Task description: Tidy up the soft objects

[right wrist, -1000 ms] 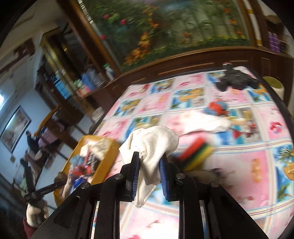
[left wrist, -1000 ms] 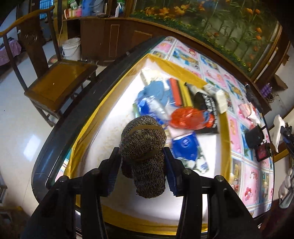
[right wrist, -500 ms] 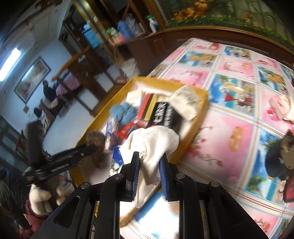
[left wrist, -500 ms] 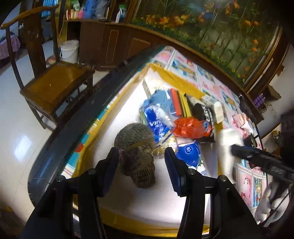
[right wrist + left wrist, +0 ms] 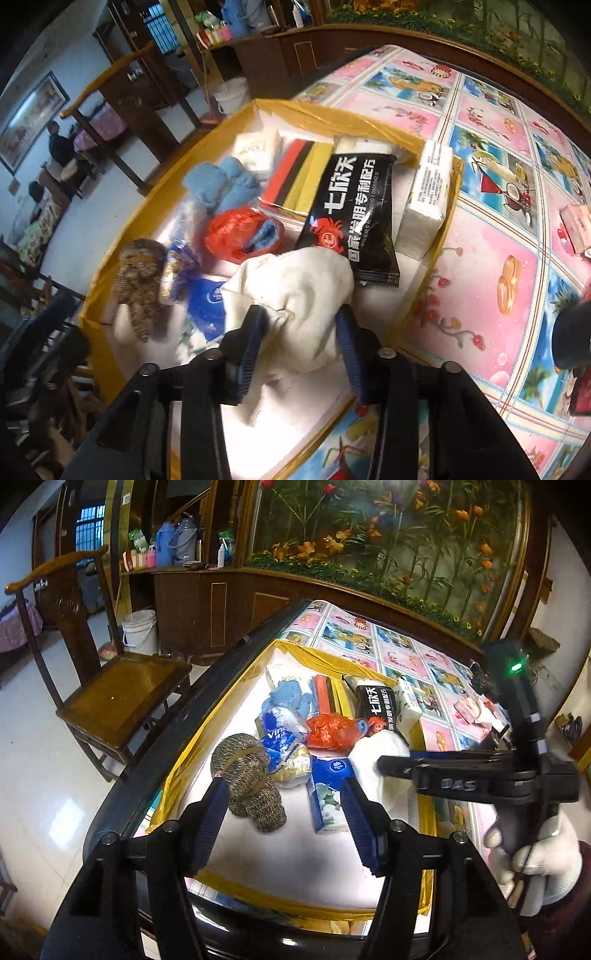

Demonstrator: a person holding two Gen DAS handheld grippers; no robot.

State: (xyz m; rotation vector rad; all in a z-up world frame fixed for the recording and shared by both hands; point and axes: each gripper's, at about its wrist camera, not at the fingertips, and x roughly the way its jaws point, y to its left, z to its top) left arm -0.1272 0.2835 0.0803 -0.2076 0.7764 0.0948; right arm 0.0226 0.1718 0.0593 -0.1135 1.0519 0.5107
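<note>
A yellow-rimmed white tray (image 5: 373,664) (image 5: 354,122) holds several soft things. The speckled brown knit gloves (image 5: 247,779) (image 5: 138,284) lie at its near left. My left gripper (image 5: 284,819) is open and empty just above and behind them. My right gripper (image 5: 299,347) has its jaws spread around a white cloth (image 5: 295,291) that rests in the tray; it also shows in the left wrist view (image 5: 373,764), beside the right gripper (image 5: 391,764).
In the tray lie blue gloves (image 5: 221,184), a red bag (image 5: 240,236), a black packet (image 5: 354,218), coloured sponges (image 5: 299,177), a blue tissue pack (image 5: 328,794) and a white tissue pack (image 5: 424,199). A wooden chair (image 5: 122,694) stands left of the table.
My left gripper let go of the knit gloves in the tray and backed off. My right gripper carried the white cloth over the tray, lowered it and spread its jaws.
</note>
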